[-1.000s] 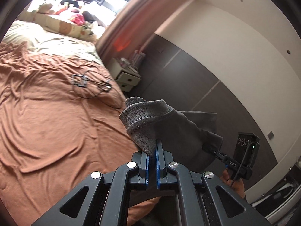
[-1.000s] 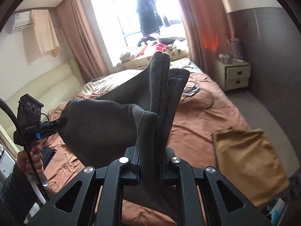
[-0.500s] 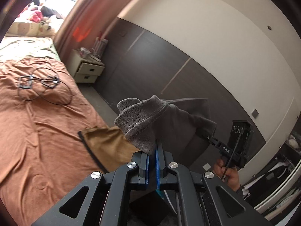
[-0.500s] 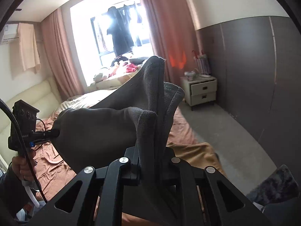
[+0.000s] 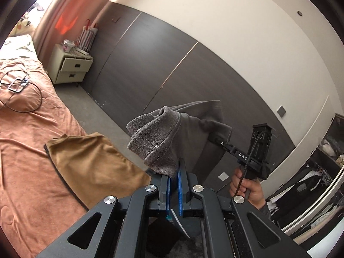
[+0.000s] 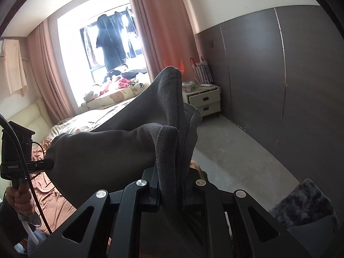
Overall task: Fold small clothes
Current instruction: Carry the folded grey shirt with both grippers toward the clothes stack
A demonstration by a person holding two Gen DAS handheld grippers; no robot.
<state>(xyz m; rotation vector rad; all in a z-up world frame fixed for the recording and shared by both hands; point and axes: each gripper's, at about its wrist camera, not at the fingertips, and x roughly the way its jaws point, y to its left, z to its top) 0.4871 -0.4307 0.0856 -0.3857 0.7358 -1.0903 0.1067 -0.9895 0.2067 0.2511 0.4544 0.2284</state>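
both hand-held grippers, left (image 5: 173, 173) and right (image 6: 169, 172), pinch the soft, floppy grey garment (image 6: 111, 148) by bunched edges; it looks light.

A bed with a rumpled rust-orange cover (image 5: 25, 142) filled the left side, and a black cable with a small metal frame (image 5: 16, 88) lay looped on it. A tan folded cloth (image 5: 90, 167) rested flat at the bed's near edge. A cream two-drawer nightstand (image 5: 69, 67) stood against the dark grey panelled wall (image 5: 172, 64), beside the dusty-pink curtain (image 6: 159, 32). Dark clothes (image 6: 111, 43) hung in the bright window, stuffed toys (image 6: 116, 83) piled below it.
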